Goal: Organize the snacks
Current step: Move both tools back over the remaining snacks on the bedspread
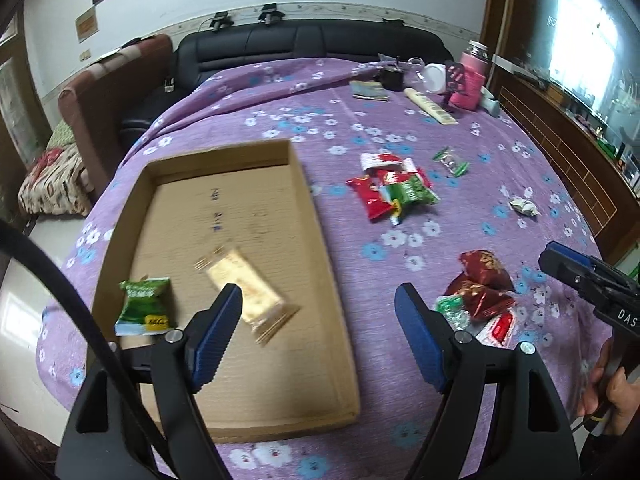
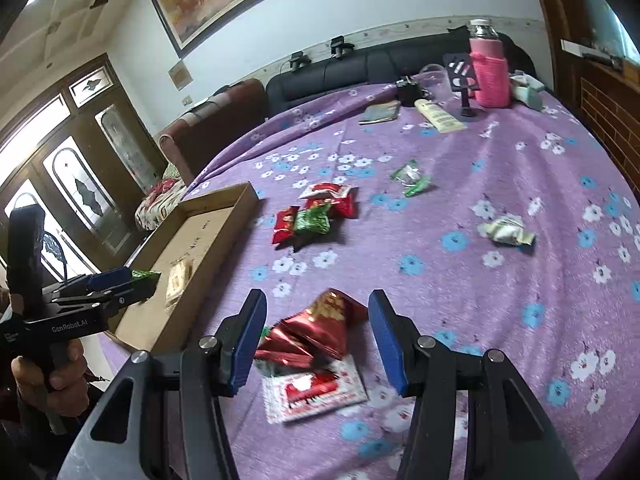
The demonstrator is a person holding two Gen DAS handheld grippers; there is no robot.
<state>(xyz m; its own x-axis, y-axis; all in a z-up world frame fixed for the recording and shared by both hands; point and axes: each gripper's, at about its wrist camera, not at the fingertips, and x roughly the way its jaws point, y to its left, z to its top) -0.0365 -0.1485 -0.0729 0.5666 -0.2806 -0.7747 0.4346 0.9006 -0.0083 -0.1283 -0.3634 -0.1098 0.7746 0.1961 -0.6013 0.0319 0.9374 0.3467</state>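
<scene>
A shallow cardboard tray (image 1: 320,240) lies on the purple flowered cloth; it also shows in the right wrist view (image 2: 224,204). In it lie a green packet (image 1: 146,306) and a gold packet (image 1: 250,294). My left gripper (image 1: 318,316) is open and empty above the tray's near right part. My right gripper (image 2: 318,332) is open and empty, its fingers either side of a pile of dark red packets (image 2: 320,332) with a white and red packet (image 2: 316,392) in front. The pile also shows in the left wrist view (image 1: 480,284). More snacks lie mid-table: a red and green heap (image 1: 390,188), a small green-ended candy (image 1: 451,161), a pale crumpled packet (image 1: 523,205).
At the table's far end stand a pink bottle (image 2: 490,68), a clear cup (image 2: 434,78), a dark small box (image 2: 408,90), a booklet (image 2: 380,113) and a cream tube (image 2: 438,116). A black sofa (image 1: 312,46) and brown armchair (image 1: 116,88) stand beyond. A wooden cabinet (image 1: 560,140) runs along the right.
</scene>
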